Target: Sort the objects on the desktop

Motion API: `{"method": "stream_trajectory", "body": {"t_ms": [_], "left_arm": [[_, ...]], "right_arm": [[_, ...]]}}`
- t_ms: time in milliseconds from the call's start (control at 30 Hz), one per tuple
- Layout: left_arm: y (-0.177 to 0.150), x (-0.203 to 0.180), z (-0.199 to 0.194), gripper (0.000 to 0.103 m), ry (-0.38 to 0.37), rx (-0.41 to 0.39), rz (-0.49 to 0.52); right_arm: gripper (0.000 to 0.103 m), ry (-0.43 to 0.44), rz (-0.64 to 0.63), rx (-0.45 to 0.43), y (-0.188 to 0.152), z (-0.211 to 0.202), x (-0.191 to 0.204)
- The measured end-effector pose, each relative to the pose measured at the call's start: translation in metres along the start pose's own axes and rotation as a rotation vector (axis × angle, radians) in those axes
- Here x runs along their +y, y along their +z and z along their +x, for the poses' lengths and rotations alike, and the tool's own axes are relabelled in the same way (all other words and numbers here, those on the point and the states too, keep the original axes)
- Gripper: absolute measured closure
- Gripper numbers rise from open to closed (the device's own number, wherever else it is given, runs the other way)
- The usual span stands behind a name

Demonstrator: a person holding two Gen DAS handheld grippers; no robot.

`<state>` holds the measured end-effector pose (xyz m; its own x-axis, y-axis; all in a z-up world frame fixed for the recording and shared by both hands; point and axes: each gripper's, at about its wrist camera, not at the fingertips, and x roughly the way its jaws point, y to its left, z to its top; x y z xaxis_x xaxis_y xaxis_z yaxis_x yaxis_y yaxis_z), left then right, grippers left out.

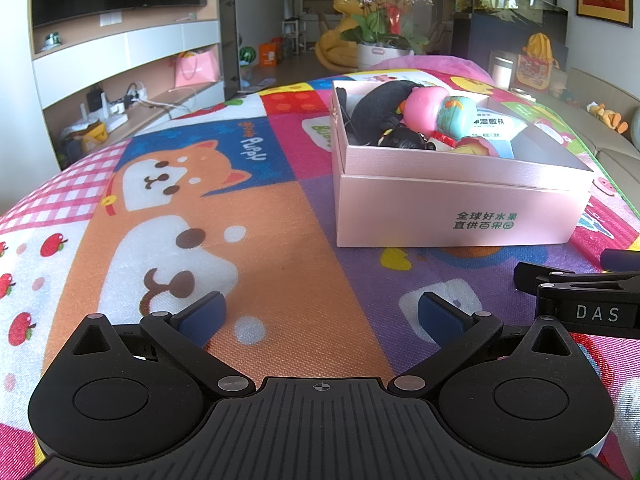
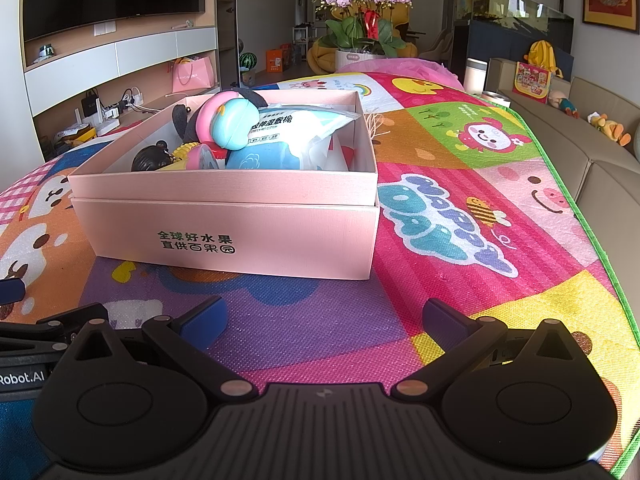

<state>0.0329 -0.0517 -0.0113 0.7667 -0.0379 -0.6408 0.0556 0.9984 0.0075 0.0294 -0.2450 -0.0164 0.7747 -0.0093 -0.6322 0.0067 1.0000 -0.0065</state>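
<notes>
A pink cardboard box (image 1: 460, 212) (image 2: 240, 236) stands on the colourful play mat (image 1: 260, 240) (image 2: 480, 208). It holds a black plush toy (image 1: 380, 108), a pink and teal toy (image 2: 232, 124), a wet-wipes packet (image 2: 296, 124) and other small items. My left gripper (image 1: 320, 316) is open and holds nothing, low over the mat, short of the box and to its left. My right gripper (image 2: 324, 320) is open too, just in front of the box. The right gripper's side shows at the left wrist view's right edge (image 1: 580, 300).
A potted orchid (image 2: 364, 20) stands beyond the mat's far end. A beige sofa (image 2: 600, 152) with soft toys runs along the right edge of the mat. A TV wall unit (image 1: 120, 60) is at the left. Open mat lies left and right of the box.
</notes>
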Motion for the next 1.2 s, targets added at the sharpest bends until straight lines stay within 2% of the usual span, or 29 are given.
{"method": "stream_trajectory", "body": {"t_ms": [1000, 1200], "left_arm": [[0.002, 0.001, 0.001, 0.0, -0.004, 0.001, -0.002], [0.01, 0.007, 0.006, 0.0, -0.028, 0.05, 0.0]], "right_arm": [[0.0, 0.0, 0.0, 0.0, 0.0, 0.001, 0.0], [0.0, 0.0, 0.0, 0.0, 0.0, 0.0, 0.0]]}}
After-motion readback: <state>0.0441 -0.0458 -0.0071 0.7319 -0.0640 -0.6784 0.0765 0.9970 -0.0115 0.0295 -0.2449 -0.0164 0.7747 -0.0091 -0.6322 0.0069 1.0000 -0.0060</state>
